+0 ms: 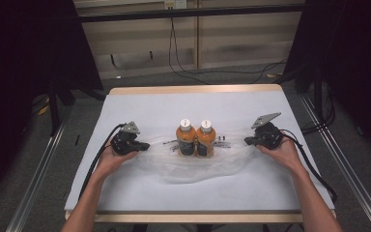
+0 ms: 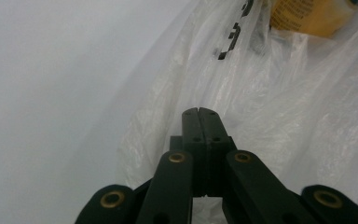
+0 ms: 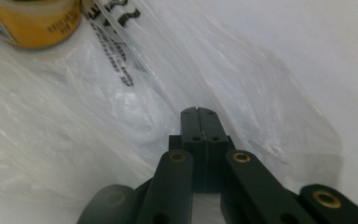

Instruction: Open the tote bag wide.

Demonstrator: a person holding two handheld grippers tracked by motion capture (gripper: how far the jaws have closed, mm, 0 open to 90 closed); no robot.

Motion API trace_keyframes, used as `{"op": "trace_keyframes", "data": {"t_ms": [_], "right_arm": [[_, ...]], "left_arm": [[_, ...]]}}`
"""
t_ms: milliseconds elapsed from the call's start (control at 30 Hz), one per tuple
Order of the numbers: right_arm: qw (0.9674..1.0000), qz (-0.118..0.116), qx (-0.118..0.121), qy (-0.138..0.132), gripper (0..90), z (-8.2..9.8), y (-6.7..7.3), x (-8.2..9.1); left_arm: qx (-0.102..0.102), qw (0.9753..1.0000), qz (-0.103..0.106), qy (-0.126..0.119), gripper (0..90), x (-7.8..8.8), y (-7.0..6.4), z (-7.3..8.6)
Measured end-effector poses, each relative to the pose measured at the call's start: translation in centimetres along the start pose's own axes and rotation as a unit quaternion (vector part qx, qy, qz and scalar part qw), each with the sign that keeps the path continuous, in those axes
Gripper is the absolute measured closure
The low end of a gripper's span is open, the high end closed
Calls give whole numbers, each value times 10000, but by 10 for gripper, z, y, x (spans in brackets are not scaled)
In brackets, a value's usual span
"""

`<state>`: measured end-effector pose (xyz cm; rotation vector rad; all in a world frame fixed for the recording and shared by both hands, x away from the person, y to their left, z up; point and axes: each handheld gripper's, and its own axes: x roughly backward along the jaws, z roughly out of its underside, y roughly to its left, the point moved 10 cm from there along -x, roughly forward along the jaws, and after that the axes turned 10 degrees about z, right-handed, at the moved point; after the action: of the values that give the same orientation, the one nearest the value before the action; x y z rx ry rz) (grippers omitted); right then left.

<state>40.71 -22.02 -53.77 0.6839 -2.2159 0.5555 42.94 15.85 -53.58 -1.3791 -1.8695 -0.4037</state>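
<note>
Left tongs (image 1: pixel 144 145) and right tongs (image 1: pixel 248 141), both clamped shut at the clear plastic bag's (image 1: pixel 193 166) edges; uneven pulling could topple two upright orange bottles (image 1: pixel 195 137).

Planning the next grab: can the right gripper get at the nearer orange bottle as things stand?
Probably not directly: the right gripper is shut beside the clear plastic bag, whose film seems to wrap that orange bottle.
</note>
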Motion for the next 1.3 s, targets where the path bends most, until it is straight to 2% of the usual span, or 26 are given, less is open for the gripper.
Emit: {"op": "trace_keyframes", "data": {"t_ms": [67,133,200,267,333,400,467,500,533,733,800,867,933,967,1000,1033,1100,1167,1267,1300], "right_arm": [[9999,-56,-69,-65,900,-2,3,3],[9998,-111,-26,-190,900,-5,5,6],[9994,-144,-100,-310,900,-10,5,11],[9985,-144,-132,-520,900,-16,5,15],[9980,-156,-90,-601,900,-21,8,18],[9972,-253,-107,-699,900,-26,13,21],[9961,-335,-107,-806,900,-32,18,24],[9955,-403,-173,-844,900,-35,21,26],[9952,-416,-133,-872,900,-38,23,27],[9924,-646,-154,-1036,900,-53,37,32],[9912,-714,-156,-1102,900,-58,41,33],[9908,-756,-152,-1116,900,-63,45,33],[9898,-833,-187,-1141,900,-69,47,30],[9900,-838,-205,-1117,900,-71,48,28],[9903,-854,-167,-1080,900,-73,49,25],[9905,-865,-131,-1060,900,-76,51,23],[9893,-973,-94,-1086,900,-82,54,19],[9888,-1022,-37,-1083,900,-88,56,13],[9887,-1081,38,-1033,900,-96,59,4],[9888,-1101,60,-1003,900,-98,58,0]], "left_arm": [[-4,10000,3,-96,900,2,-3,-3],[27,9993,111,-343,900,7,-9,-10],[31,9983,219,-532,900,13,-15,-17],[107,9962,326,-806,900,16,-21,-24],[67,9951,374,-917,900,18,-27,-29],[-38,9952,349,-908,900,20,-32,-32],[-43,9941,418,-1001,900,20,-38,-37],[-93,9940,397,-1018,900,20,-40,-39],[-140,9940,391,-1017,900,20,-43,-41],[-326,9908,595,-1169,900,17,-63,-56],[-294,9890,730,-1249,900,12,-73,-60],[-402,9894,769,-1162,900,3,-81,-64],[-392,9887,891,-1143,900,-8,-88,-69],[-466,9890,877,-1092,900,-13,-91,-71],[-522,9896,855,-1032,900,-18,-94,-73],[-526,9887,936,-1043,900,-23,-99,-76],[-653,9892,904,-954,900,-31,-105,-80],[-666,9885,929,-995,900,-38,-110,-87],[-746,9878,1010,-922,900,-51,-118,-92],[-755,9884,1007,-847,900,-54,-120,-92]]}}
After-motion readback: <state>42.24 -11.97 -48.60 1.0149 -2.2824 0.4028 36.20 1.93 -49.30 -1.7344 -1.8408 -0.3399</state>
